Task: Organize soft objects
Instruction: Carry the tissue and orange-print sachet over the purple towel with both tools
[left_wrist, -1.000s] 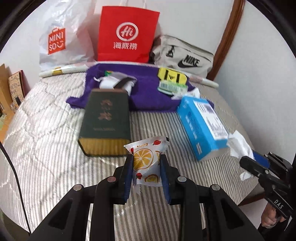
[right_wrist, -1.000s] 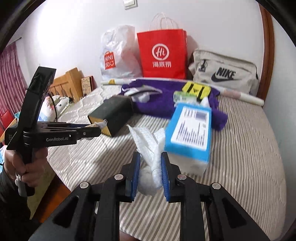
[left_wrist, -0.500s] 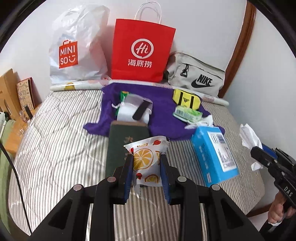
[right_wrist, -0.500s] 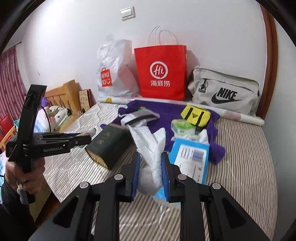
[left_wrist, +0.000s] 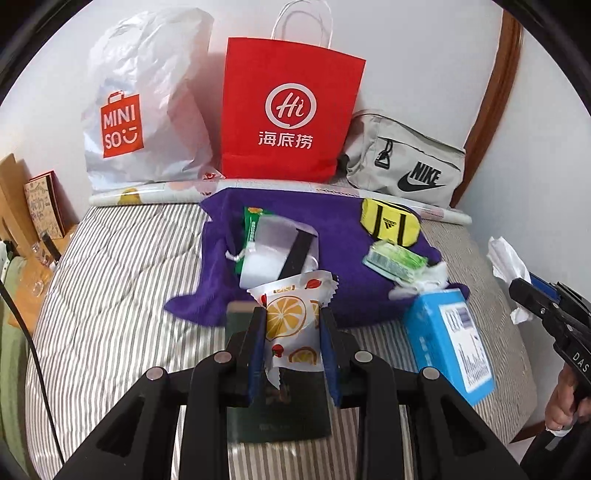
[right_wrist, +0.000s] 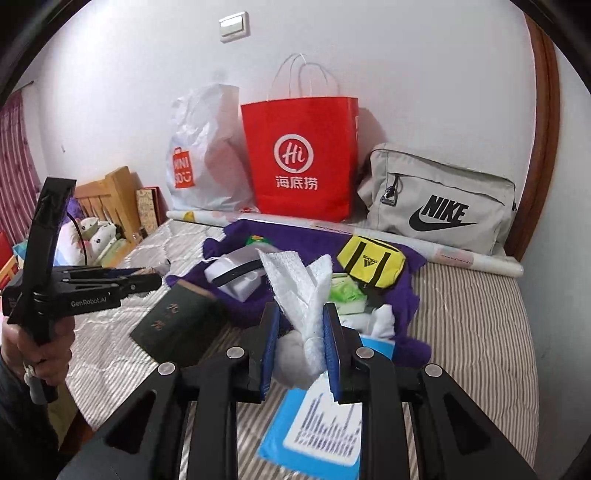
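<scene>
My left gripper (left_wrist: 291, 328) is shut on a white snack packet printed with orange slices (left_wrist: 293, 317), held above a dark green box (left_wrist: 277, 402) on the striped bed. My right gripper (right_wrist: 300, 328) is shut on a crumpled white tissue (right_wrist: 301, 291), held above a blue tissue box (right_wrist: 321, 432). The right gripper with its tissue also shows at the right edge of the left wrist view (left_wrist: 532, 295). The left gripper shows at the left of the right wrist view (right_wrist: 147, 282). A purple towel (left_wrist: 340, 236) lies further back with small items on it.
On the towel lie a yellow Adidas pouch (left_wrist: 391, 221), a green tissue pack (left_wrist: 395, 260) and a white pouch with a black strap (left_wrist: 277, 251). A red paper bag (left_wrist: 291, 114), a white Miniso bag (left_wrist: 144, 99) and a grey Nike bag (left_wrist: 406, 166) stand against the wall.
Both grippers rose and moved forward toward the purple towel, each still holding its item. The green box and blue box now sit lower in the views.
</scene>
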